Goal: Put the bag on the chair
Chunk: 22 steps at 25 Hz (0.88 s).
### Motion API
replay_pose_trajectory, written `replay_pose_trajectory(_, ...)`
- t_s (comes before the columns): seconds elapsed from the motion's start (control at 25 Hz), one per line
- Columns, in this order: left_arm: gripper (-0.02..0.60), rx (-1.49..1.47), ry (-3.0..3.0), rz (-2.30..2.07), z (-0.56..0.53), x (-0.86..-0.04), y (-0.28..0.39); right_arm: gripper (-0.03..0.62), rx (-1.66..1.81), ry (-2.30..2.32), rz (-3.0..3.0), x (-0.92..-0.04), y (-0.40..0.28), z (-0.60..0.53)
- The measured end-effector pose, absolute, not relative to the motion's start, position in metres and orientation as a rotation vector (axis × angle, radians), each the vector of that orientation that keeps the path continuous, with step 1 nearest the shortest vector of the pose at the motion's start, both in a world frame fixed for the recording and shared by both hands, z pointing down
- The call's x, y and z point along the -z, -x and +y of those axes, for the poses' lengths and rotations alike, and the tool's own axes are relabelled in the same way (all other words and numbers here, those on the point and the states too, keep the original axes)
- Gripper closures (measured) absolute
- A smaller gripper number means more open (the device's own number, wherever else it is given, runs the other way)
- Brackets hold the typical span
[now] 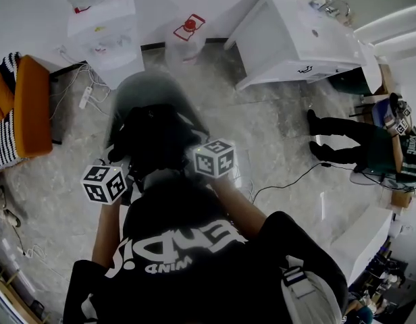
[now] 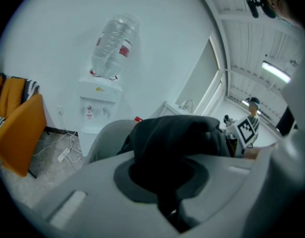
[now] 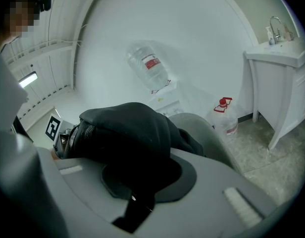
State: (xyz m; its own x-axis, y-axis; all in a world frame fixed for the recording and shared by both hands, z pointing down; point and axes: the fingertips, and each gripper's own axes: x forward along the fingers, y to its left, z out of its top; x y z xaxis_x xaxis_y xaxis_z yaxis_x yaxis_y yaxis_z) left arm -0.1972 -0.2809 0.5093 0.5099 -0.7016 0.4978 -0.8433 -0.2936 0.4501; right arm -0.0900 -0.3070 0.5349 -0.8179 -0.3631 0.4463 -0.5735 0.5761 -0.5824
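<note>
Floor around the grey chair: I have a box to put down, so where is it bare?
Bare floor lies between the grey chair and the white sink cabinet, and between the chair and the orange seat. It is crowded by the water dispenser, with cables and a jug; the black bag is over the chair's seat.

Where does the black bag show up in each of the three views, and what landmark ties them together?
Head view: black bag left of centre, overlapping the grey chair.
Left gripper view: bag lower centre, its fabric pinched in the jaws.
Right gripper view: bag lower centre-left, likewise pinched.
Shared landmark: water dispenser, top left in head view, behind the bag in both gripper views.
</note>
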Motion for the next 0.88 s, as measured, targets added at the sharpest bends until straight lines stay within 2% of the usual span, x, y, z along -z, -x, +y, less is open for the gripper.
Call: replay_pose_trajectory(0.88, 0.551, -0.347, -1.948, -1.189, -0.325, -0.592, 0.205, 0.56, -1.195, -0.769, -2.351, -0.617, 0.095, -0.348)
